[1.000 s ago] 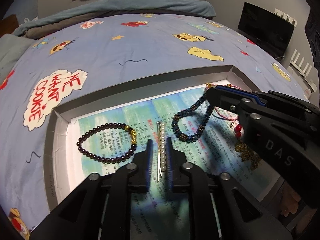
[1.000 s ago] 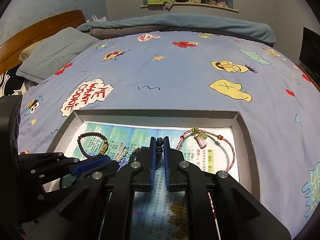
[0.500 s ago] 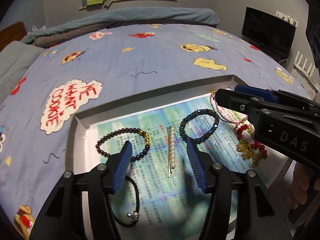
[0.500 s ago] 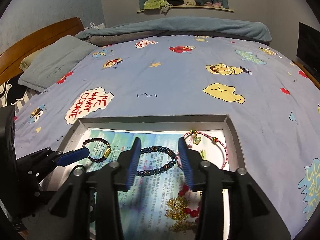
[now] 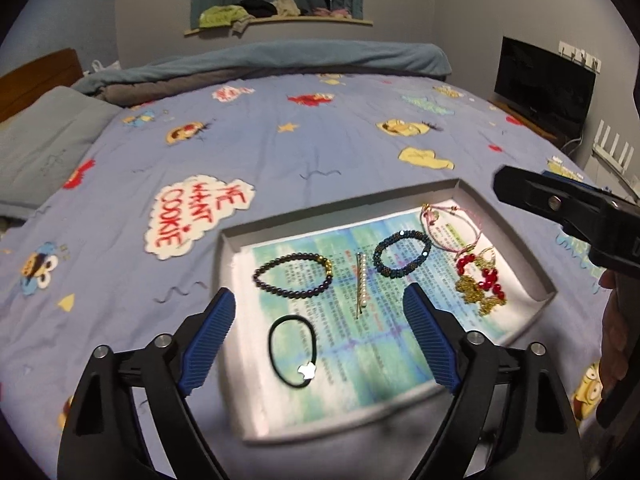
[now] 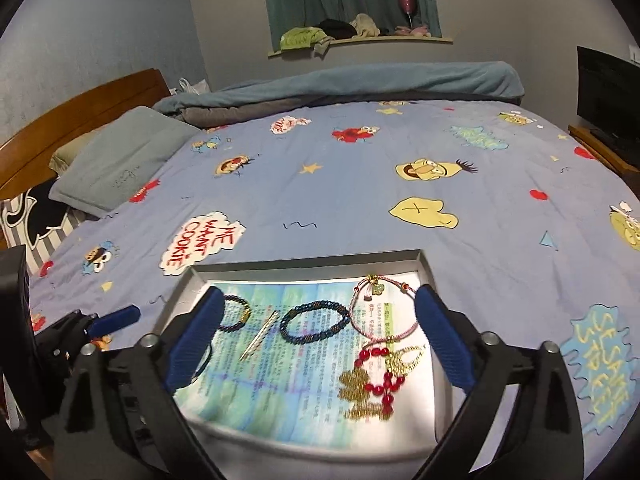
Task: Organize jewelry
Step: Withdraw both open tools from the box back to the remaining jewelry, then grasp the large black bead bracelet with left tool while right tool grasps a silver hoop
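A shallow grey box lid [image 5: 336,208] [image 6: 304,258] lined with a printed sheet lies on the bed. In it lie a dark bead bracelet [image 5: 293,275] [image 6: 236,314], a pearl hair pin [image 5: 361,280] [image 6: 260,334], a blue bead bracelet [image 5: 402,253] [image 6: 314,320], a pink cord bracelet [image 5: 450,226] [image 6: 384,312], a red bead and gold chain tangle [image 5: 480,280] [image 6: 376,380], and a black hair tie [image 5: 292,350]. My left gripper [image 5: 320,304] is open and empty above the lid. My right gripper [image 6: 316,308] is open and empty above it too.
The lid sits on a blue cartoon-print bedspread [image 6: 360,184]. A grey pillow [image 6: 116,164] and wooden headboard [image 6: 80,108] are at the left. A folded blanket [image 6: 360,84] lies at the far end. A dark TV [image 5: 542,84] stands at the right.
Both grippers went from shut to wide open and pulled back and up from the lid. The pearl pin and the blue bracelet now lie free on the sheet.
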Available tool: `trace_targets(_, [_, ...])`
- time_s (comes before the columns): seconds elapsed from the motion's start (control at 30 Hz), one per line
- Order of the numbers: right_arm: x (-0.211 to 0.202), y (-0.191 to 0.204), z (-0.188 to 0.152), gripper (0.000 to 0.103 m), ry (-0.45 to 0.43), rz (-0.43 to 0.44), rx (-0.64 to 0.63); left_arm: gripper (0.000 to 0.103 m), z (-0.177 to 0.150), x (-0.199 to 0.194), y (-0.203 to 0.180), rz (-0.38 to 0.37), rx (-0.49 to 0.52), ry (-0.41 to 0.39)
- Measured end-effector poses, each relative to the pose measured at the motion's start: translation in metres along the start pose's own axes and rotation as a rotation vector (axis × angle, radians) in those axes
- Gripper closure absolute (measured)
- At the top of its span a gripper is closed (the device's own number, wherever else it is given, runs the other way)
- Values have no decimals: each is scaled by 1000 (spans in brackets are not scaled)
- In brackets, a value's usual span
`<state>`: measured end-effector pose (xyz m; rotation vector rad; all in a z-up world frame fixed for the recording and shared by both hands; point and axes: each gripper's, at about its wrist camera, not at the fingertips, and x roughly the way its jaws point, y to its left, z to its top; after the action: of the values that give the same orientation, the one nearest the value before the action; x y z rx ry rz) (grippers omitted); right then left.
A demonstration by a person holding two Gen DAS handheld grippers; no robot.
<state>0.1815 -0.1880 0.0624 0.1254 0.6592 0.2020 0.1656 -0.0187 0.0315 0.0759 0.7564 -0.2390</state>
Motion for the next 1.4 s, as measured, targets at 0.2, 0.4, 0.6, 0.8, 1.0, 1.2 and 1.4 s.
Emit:
trace_targets(0.2, [-46,3,-4,6,-36,-12,-25,13,-5,-42,5,7,-14,-32])
trace_targets(0.4, [-84,2,-16,6,-45,-20,-42,11,-16,-84,5,10,-5,-72])
trace_targets(0.6, [-116,-1,-40,6,-49,-49,-74,11,-40,-115,0,9,24,-92])
trace_targets(0.8, [-134,-5,-70,6,-43,-44,-76,11,-67,-125,-5,-2,14,-80])
trace_targets(1.0, [-133,-5,-99,6,-22,-42,-84,11,-92,-113,-14,-33,2,-45])
trace_targets(1.2, [-115,-11,-126,6,27,-39,-74,11,-115,-89,-29,-30,40,16])
trace_targets(1.4, [-98,-22,-145,6,66,-52,-66,11,-124,-73,-31,-51,48,34])
